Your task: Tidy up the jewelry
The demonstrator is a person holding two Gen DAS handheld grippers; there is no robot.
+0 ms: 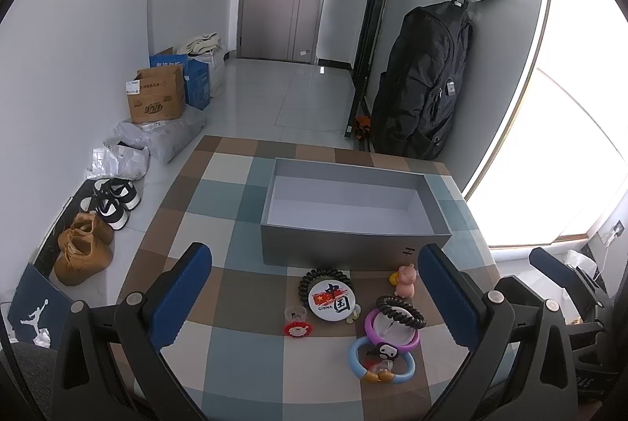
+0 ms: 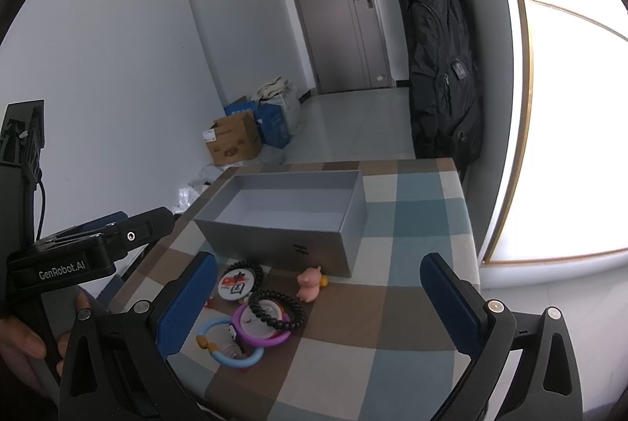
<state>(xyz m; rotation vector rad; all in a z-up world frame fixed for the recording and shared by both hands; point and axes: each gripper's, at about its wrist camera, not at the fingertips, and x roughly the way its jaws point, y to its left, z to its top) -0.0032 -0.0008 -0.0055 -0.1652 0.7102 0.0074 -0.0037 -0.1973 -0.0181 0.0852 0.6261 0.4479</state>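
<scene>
Blue ring (image 2: 229, 346) partly hidden; red trinket (image 1: 297, 330) unclear

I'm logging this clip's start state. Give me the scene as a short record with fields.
surface: checked tablecloth
container: grey box, open top, nothing visible inside
items in front of box: round CHINA badge, pink pig figure, purple ring, blue ring, black coil hair ties
left gripper: open, holding nothing
right gripper: open, holding nothing

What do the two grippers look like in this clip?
Both are black frames with silver pivot screws and two blue ribbed pads. The left gripper, seen from the right wrist, reads "GenRobot.AI" in white, with a black cable behind. The right gripper matches.
</scene>
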